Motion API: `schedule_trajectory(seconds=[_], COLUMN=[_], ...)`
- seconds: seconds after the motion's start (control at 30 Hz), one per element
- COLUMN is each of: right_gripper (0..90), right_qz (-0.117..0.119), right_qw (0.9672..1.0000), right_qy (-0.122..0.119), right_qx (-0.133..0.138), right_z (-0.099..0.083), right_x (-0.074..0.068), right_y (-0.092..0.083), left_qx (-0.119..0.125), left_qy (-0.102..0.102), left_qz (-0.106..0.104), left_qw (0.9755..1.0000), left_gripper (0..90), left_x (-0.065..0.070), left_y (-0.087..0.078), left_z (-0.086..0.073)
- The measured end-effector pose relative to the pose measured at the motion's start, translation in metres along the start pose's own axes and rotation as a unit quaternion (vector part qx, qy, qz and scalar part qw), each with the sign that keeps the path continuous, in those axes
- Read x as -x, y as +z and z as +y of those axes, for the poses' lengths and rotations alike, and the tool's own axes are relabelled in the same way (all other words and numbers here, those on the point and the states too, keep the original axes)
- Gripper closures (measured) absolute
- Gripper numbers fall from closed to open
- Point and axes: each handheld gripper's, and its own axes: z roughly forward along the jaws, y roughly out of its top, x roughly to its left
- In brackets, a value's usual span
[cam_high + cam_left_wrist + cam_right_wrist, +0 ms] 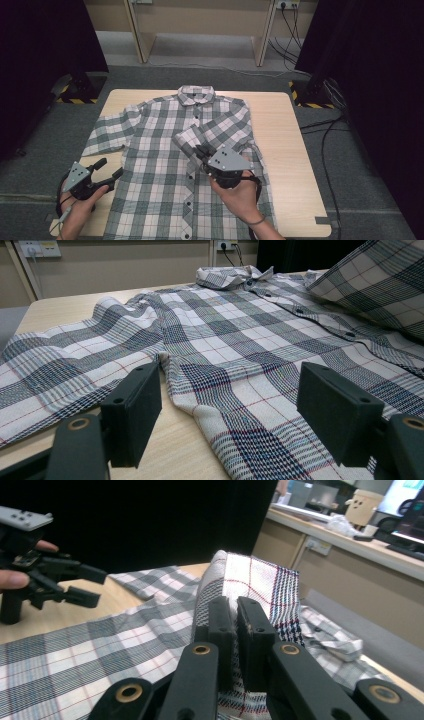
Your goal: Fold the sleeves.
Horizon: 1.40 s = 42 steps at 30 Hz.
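The plaid shirt (pixel 165 150), soft, light and floppy, lies buttoned and face-up on the tabletop (pixel 280 130), its right sleeve (pixel 200 134) pinched at the cuff by the right gripper (pixel 202 152) and best held at hems, while the left gripper (pixel 107 171) hovers with fingers wide.

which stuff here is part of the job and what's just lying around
In the job:
plaid shirt
folded-over sleeve
right gripper, shut on the sleeve
left gripper, open beside the shirt

Lying about:
floor cables
wall socket

shirt (pixel 165 150) on table (pixel 285 130) (sleeve (pixel 200 137) folded inward)
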Motion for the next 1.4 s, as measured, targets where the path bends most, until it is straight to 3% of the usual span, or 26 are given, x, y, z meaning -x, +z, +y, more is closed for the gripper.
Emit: schedule_trajectory(seconds=[0.4, 1.4], right_gripper=[85.8, 85.3], right_qz=[0.033, 0.074], right_qw=[0.9992, 0.9956], right_qy=[-0.001, 0.004], right_qx=[-0.023, -0.057], right_z=[-0.015, -0.037], right_x=[-0.023, -0.051], right_y=[0.018, 0.040], left_qx=[0.000, 0.000], left_qy=[-0.001, 0.001], left_qz=[0.000, -0.001], left_qw=[1.0000, 1.0000], left_gripper=[25.3, 25.3], left_x=[0.000, 0.000], left_y=[0.000, 0.000], left_z=[0.000, 0.000])
